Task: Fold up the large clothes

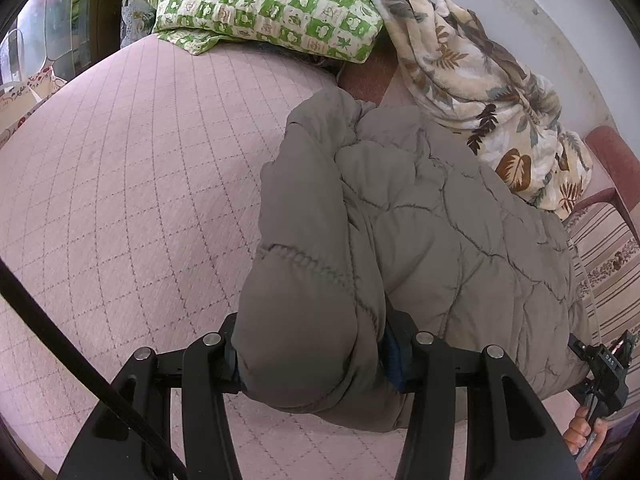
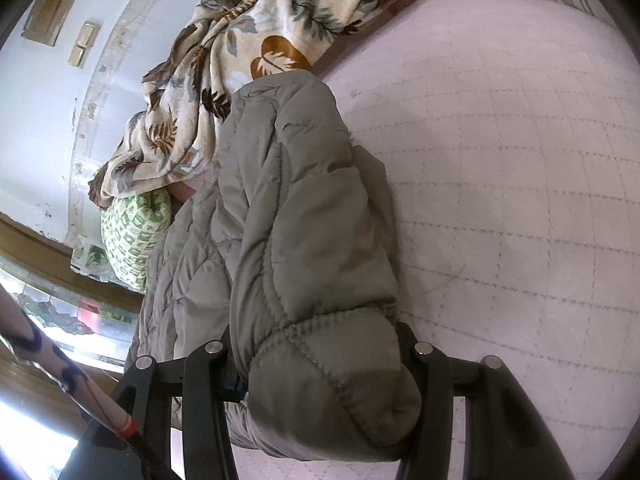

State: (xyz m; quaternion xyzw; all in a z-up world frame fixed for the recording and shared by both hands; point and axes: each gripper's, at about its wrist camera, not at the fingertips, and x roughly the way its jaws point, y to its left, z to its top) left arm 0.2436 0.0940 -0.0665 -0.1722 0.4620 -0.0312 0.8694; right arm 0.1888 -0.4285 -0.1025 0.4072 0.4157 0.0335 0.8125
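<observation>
A grey-olive quilted puffer jacket (image 1: 420, 232) lies bunched on a pink quilted bed cover (image 1: 132, 184). My left gripper (image 1: 314, 354) is shut on a thick padded fold at the jacket's near edge, which fills the gap between the black fingers. In the right wrist view the same jacket (image 2: 296, 208) runs away from me as a long roll. My right gripper (image 2: 320, 368) is shut on its stitched, padded end. The right gripper's body and the hand holding it (image 1: 588, 432) show at the left view's lower right edge.
A green-and-white checked pillow (image 1: 272, 4) lies at the head of the bed. A cream leaf-print blanket (image 1: 472, 92) is heaped along the white wall beside the jacket. A red-framed chair with a striped cushion (image 1: 612, 248) stands at the right. Bare bed cover (image 2: 520, 184) spreads right of the jacket.
</observation>
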